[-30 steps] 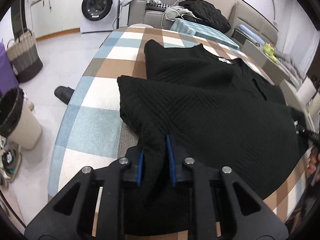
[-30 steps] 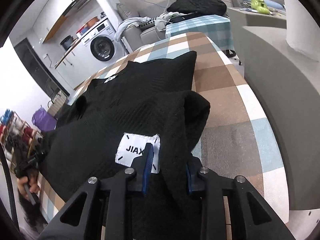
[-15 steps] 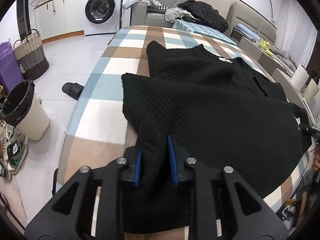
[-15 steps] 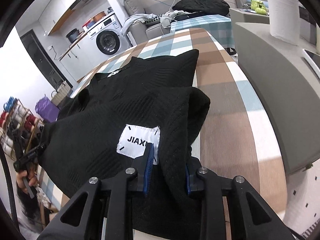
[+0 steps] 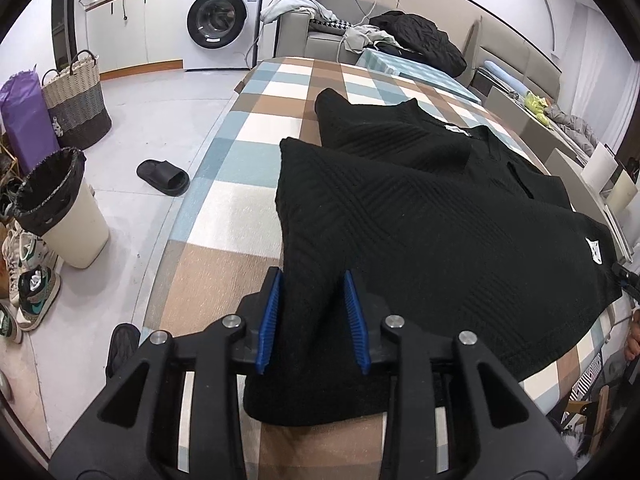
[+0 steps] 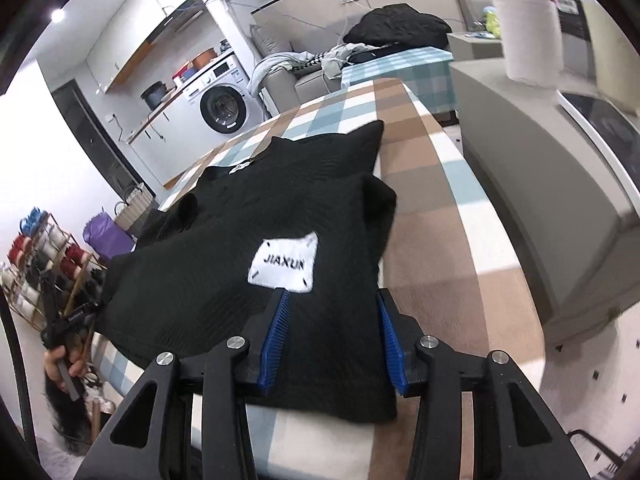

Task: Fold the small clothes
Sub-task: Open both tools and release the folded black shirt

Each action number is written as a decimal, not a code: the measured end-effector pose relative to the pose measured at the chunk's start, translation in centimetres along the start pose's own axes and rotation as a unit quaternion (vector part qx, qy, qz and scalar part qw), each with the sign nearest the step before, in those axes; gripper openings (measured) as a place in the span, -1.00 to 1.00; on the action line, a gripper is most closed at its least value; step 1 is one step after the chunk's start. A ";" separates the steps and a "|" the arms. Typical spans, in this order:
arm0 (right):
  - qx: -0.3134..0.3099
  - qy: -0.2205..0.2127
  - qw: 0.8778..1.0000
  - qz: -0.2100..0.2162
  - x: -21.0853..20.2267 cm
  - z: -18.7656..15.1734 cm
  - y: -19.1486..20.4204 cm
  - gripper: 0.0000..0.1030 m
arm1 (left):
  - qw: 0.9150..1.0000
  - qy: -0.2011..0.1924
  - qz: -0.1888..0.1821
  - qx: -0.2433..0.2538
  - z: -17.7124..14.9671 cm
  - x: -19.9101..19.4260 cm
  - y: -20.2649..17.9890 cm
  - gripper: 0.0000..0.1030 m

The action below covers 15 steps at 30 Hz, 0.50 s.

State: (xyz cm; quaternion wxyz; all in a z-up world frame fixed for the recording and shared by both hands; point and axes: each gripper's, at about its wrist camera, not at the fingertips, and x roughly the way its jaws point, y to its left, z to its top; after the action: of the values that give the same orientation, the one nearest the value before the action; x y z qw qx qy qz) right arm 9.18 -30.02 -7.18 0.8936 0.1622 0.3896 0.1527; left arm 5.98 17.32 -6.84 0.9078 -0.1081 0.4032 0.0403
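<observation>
A black ribbed knit garment (image 5: 420,220) lies spread on the checked table (image 5: 224,208), its lower part folded up over its upper part. My left gripper (image 5: 313,312) straddles a bunched ridge at the garment's near left corner. Its jaws are opening, and the cloth sits loosely between the blue pads (image 5: 269,320). In the right wrist view the garment (image 6: 224,280) shows a white JIAXUN label (image 6: 283,265). My right gripper (image 6: 332,328) is just below that label. Its jaws are opening too, and the cloth lies flat between pads that stand apart from it.
The floor to the left of the table holds a bin (image 5: 60,208), a black slipper (image 5: 163,177), a woven basket (image 5: 76,108) and shoes. A washing machine (image 5: 218,26) and a sofa piled with clothes stand beyond. A grey counter (image 6: 540,200) with a paper roll (image 6: 528,46) flanks the table's right side.
Both grippers drew back toward the table's near edge, and the garment's folded edge came with them. Both pairs of pads have spread, the right pair clearly wider, and the cloth has slackened.
</observation>
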 end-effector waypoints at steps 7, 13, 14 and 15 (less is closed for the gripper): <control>-0.004 -0.023 0.999 0.023 -1.3 -0.4 0.5 -0.15 | 1.000 0.005 -0.001 0.000 -0.2 -0.6 0.2 -0.44; -0.021 -0.026 0.999 0.034 -1.5 -0.5 1.5 -0.15 | 1.000 0.006 -0.018 0.005 -0.6 -2.2 0.4 -0.44; -0.020 -0.025 0.999 0.035 -1.4 -0.5 1.5 -0.15 | 1.000 0.005 -0.017 0.005 -0.6 -2.3 0.3 -0.44; -0.020 -0.025 0.999 0.035 -1.4 -0.6 1.4 -0.15 | 1.000 0.005 -0.014 0.005 -0.7 -2.4 0.3 -0.44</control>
State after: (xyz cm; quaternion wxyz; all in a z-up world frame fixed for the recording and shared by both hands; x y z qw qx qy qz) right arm 7.64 -29.18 -6.05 0.9003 0.1614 0.3583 0.1872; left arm 3.88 17.45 -5.58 0.9066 -0.1090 0.4068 0.0252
